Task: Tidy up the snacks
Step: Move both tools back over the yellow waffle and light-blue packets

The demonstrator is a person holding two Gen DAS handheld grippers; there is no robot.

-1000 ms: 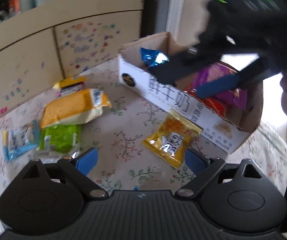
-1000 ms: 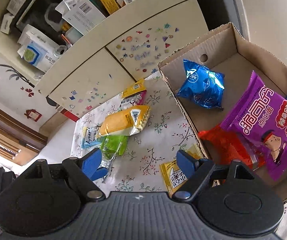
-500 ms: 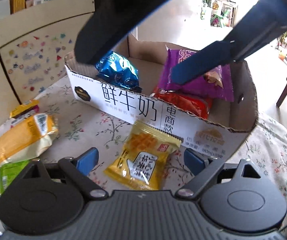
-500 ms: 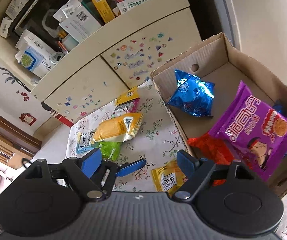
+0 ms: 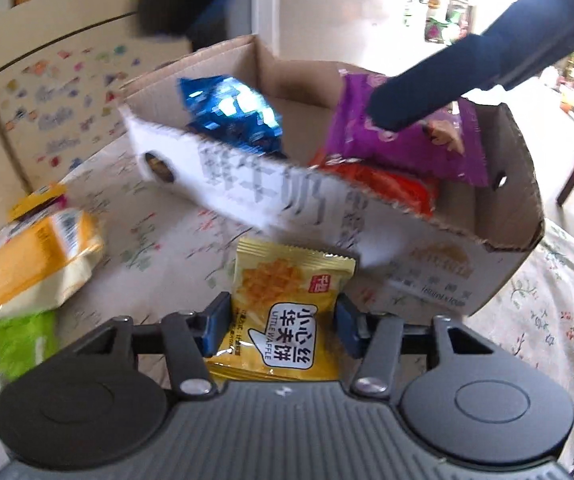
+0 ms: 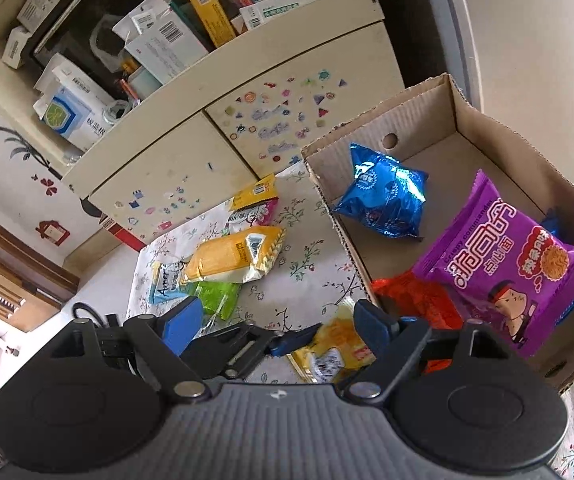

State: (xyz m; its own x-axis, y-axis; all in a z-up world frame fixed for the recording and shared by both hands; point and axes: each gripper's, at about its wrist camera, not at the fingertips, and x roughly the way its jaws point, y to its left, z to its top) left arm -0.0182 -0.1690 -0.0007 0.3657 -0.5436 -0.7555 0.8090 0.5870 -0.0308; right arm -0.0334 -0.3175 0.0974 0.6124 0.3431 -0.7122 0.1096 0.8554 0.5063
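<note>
Waffle packet: yellow waffle packet [image 5: 287, 304] sits right between the blue pads [image 5: 218, 320] of the left gripper [image 5: 283, 322], its long axis running straight out along the fingers, far end pointing at the box.

Left tongs: narrowed onto the packet, a pad against each side edge, so it reads as clamped on it. Whether the packet is lifted off the tablecloth [image 5: 167, 240] I cannot tell; the view is smeared.

Box: cardboard box [image 5: 499, 224] lies dead ahead of the packet, near wall just beyond the packet's far edge. Blue bag [image 5: 231, 116], purple bag [image 5: 407, 148] and red bag [image 5: 383, 188] already inside.

Right tongs: right gripper [image 6: 275, 322] hangs high over the near side of the box, jaws wide apart, nothing between them. Seen from the left camera, one of its dark fingers [image 5: 447, 92] crosses above the purple bag.

Nearer hand: the left one, plainly; it has the packet, and the right is well above.

Left pose: low, near level with the table, pointed at the box wall.

Next move, my guess: up and forward over that wall, then release in the open floor between blue and purple.

Left on the table: orange-yellow bag [image 6: 231, 258], green packet [image 6: 219, 298] and others off to the left.
</note>
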